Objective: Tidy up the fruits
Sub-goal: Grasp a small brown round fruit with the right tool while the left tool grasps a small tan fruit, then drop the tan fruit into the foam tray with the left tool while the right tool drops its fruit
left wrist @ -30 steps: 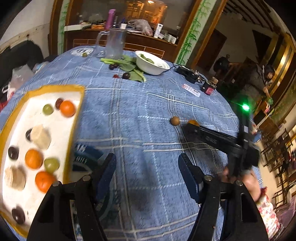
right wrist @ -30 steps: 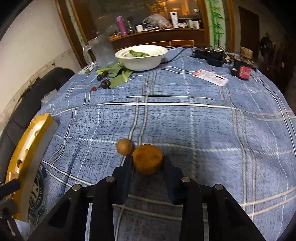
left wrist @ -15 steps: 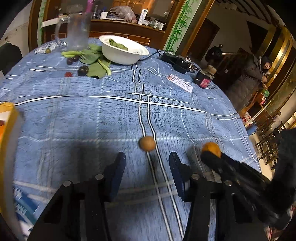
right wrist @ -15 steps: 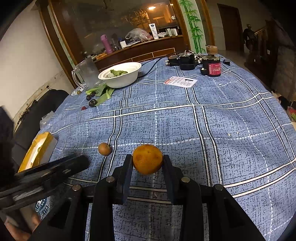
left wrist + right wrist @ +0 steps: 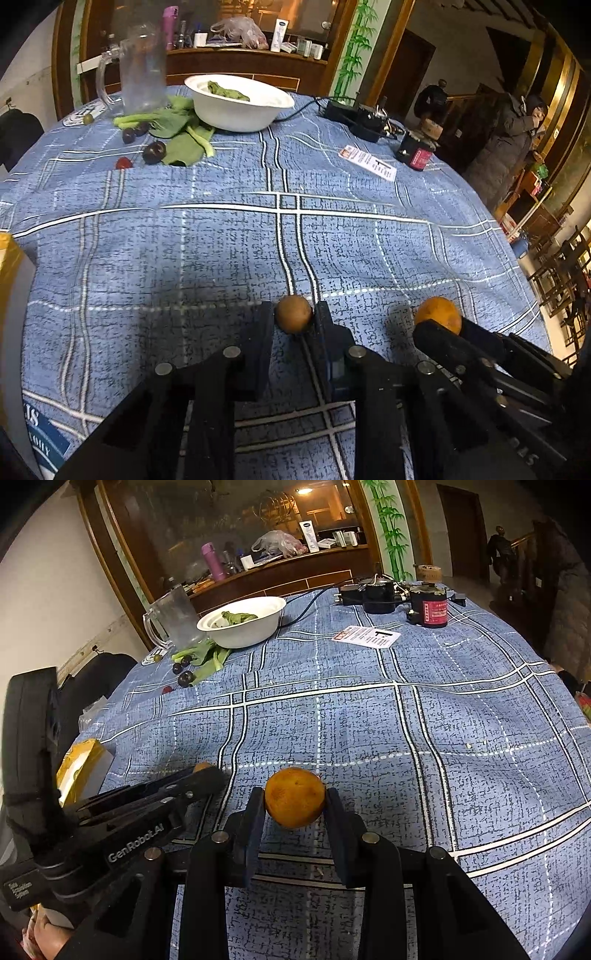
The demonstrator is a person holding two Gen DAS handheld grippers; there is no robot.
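My left gripper (image 5: 294, 319) is shut on a small brown round fruit (image 5: 294, 314) low over the blue checked tablecloth. My right gripper (image 5: 294, 805) is shut on an orange (image 5: 294, 797) and holds it above the cloth. In the left wrist view the orange (image 5: 437, 314) shows just right of my left gripper, in the right gripper's fingers (image 5: 443, 341). In the right wrist view the left gripper (image 5: 207, 775) lies at the left, its fruit mostly hidden. The yellow-rimmed tray (image 5: 79, 764) shows at the far left.
At the far side stand a white bowl (image 5: 240, 101) with greens, a glass mug (image 5: 142, 74), leafy greens with dark plums (image 5: 154, 151) and a small red fruit (image 5: 123, 162). A paper card (image 5: 369, 166), a red-labelled jar (image 5: 415, 153) and black cables lie far right.
My left gripper moved forward and closed on the small brown fruit. My right gripper lifted the orange and holds it beside the left gripper.
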